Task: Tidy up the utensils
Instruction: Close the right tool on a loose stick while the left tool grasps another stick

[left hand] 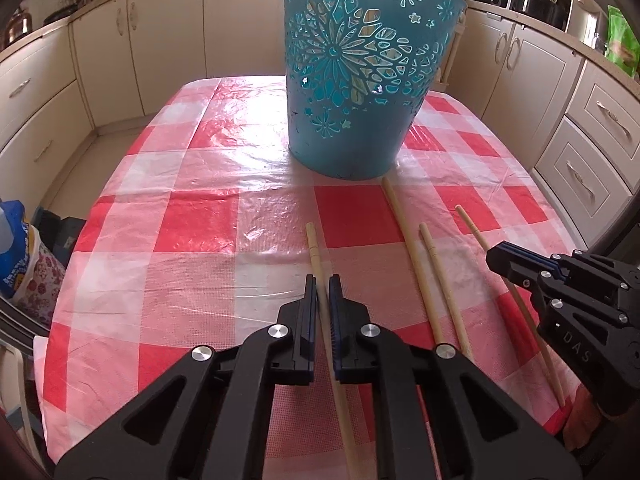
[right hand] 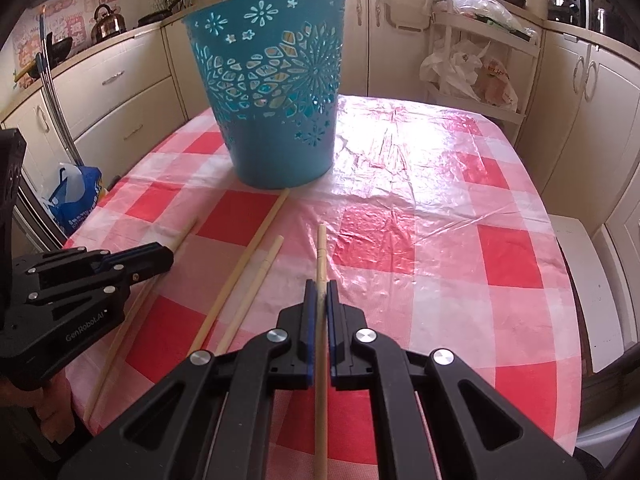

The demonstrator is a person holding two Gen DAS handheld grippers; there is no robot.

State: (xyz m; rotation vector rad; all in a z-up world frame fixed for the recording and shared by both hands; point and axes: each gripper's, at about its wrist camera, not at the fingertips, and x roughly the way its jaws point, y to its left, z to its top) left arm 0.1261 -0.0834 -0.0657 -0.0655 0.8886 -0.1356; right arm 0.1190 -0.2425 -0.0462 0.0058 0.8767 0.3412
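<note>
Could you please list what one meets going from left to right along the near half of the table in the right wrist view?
Left hand-held gripper → thin wooden chopstick it grips → long wooden chopstick → shorter wooden chopstick → chopstick in the right hand-held gripper.

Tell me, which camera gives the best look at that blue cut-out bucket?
The right wrist view: the blue bucket shows whole there, rim to base, standing on the checked tablecloth. In the left wrist view the blue bucket looms closer, but its rim is cut off and glare washes out the top.
</note>
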